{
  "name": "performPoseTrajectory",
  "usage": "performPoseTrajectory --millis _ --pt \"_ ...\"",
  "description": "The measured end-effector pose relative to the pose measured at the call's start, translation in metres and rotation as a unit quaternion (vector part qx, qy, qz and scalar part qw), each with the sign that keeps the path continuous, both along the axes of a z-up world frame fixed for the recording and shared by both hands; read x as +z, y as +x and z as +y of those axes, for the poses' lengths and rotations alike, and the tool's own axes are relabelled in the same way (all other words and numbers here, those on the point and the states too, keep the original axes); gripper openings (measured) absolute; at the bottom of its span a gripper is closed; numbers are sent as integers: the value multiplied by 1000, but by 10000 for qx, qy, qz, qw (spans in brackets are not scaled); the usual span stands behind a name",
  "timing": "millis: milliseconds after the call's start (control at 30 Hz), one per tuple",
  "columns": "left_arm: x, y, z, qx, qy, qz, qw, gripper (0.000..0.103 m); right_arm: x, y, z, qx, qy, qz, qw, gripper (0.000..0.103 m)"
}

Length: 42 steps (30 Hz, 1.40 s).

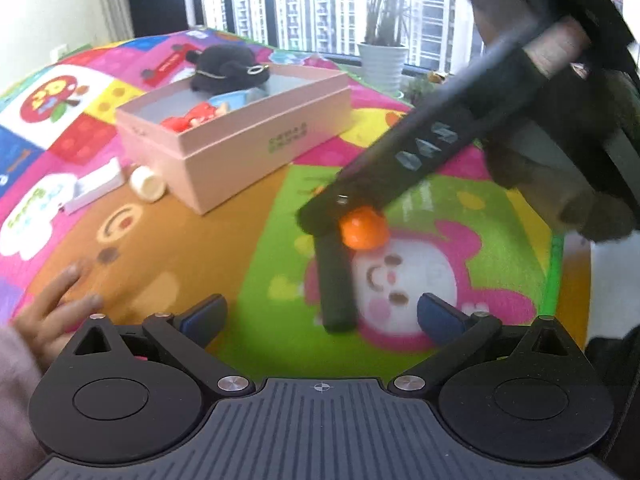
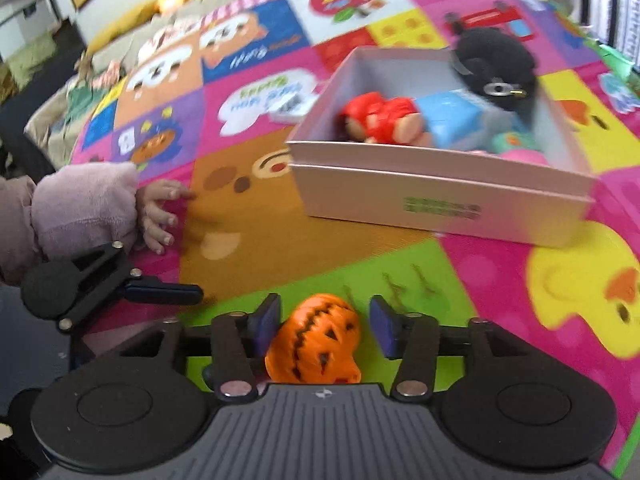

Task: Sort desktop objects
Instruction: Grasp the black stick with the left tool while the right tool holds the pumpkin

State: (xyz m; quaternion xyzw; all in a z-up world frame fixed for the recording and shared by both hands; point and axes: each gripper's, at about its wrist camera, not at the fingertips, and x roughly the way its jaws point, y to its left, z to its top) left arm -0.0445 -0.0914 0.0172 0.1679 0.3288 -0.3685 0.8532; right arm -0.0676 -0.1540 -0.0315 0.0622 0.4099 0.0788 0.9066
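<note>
An orange jack-o'-lantern pumpkin toy (image 2: pixel 314 344) sits between the fingers of my right gripper (image 2: pixel 324 320), over the green patch of the play mat. The jaws stand open: the left pad is close to the toy and a gap shows at the right pad (image 2: pixel 380 326). The left wrist view shows the same pumpkin (image 1: pixel 364 228) under the right gripper's black body. My left gripper (image 1: pixel 322 316) is open and holds nothing. The pink cardboard box (image 2: pixel 400 200) lies beyond, with a black plush (image 2: pixel 496 60), a red-dressed doll (image 2: pixel 380 120) and a blue item inside.
A small hand in a pink sleeve (image 2: pixel 160 216) rests on the mat at the left, near my left gripper. A white bottle (image 1: pixel 148 184) and a flat white packet (image 1: pixel 96 188) lie left of the box (image 1: pixel 240 148). A potted plant (image 1: pixel 382 64) stands by the window.
</note>
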Motion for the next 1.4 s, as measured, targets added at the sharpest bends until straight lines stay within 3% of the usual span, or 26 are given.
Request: performPoseTrajectory --millis 67,167,433,533,667,800,867,900,933,1067,1167,1233,1400 --pt "3 5 -3 30 80 19 10000 103 -1 -11 -8 -178 -131 -222 9995 63" --pt "5 8 -1 27 265 81 9996 103 -3 -26 -18 -413 -231 -444 9979 64" --pt "13 5 5 339 540 -55 9980 103 -15 -51 -34 -589 78 -571 9966 73" --pt "15 -5 -1 253 631 -252 9974 103 -17 -66 -46 -644 47 -644 9958 73" --pt "11 -18 -8 225 441 -222 9985 103 -16 -66 -41 -566 -118 -758 9954 72" --pt "9 -11 -4 700 149 -8 9974 103 -16 -50 -39 -464 12 -764 9960 58" --pt "12 -3 1 970 -69 112 9952 97 -16 -41 -36 -427 3 -700 9966 49" --pt "14 1 2 1054 -146 162 9942 80 -15 -39 -34 -405 -51 -699 9967 45" --pt "15 5 0 1115 -175 222 9934 70 -13 -39 -32 -335 -83 -687 9970 38" --pt "10 17 -9 1351 10 122 9908 70 -10 -50 -33 -377 -197 -633 9971 37" --pt "15 20 -10 1413 -4 173 9898 48 -9 -63 -38 -526 -125 -606 9967 37" --pt "19 19 -11 1433 46 116 9896 26 -8 -70 -38 -589 -98 -586 9965 37" --pt "31 6 -7 1353 -18 83 9908 21 -5 -86 -27 -632 -90 -658 9958 37"
